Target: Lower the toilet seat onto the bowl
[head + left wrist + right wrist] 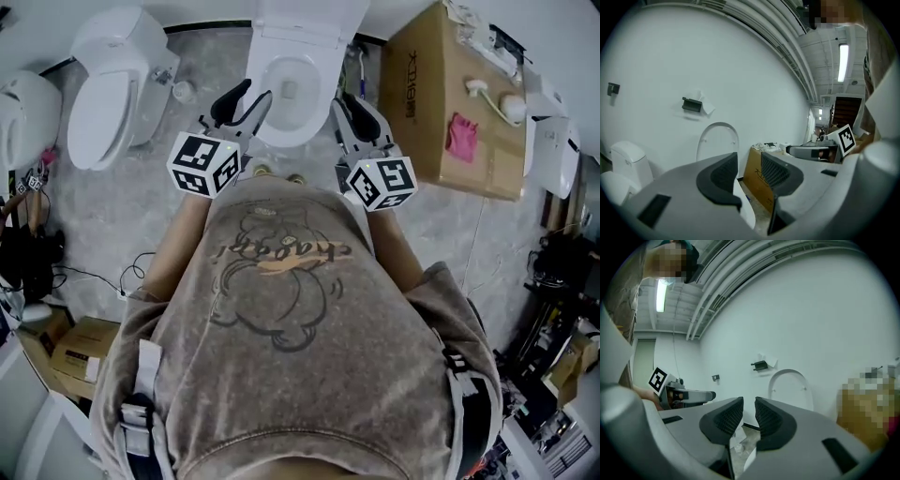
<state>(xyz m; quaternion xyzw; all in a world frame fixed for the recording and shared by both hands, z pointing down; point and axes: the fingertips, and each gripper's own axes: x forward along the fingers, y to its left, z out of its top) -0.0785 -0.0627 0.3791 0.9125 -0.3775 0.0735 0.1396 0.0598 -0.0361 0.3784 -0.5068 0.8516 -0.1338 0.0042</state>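
The white toilet (298, 112) stands straight ahead against the wall, its bowl uncovered. Its seat (718, 140) stands upright against the wall behind the bowl, and the right gripper view shows that raised seat (790, 387) too. My left gripper (248, 97) hovers at the bowl's near left rim, jaws apart with nothing between them (749, 171). My right gripper (349, 101) hovers at the bowl's near right rim. Its jaws (749, 416) stand a narrow gap apart with nothing between them. Neither gripper touches the seat.
A second toilet (108, 94) stands to the left, and part of a third (23, 117) at the far left. A large cardboard box (450, 103) with a pink cloth (460, 138) on it is close on the right. A paper holder (692, 104) hangs on the wall.
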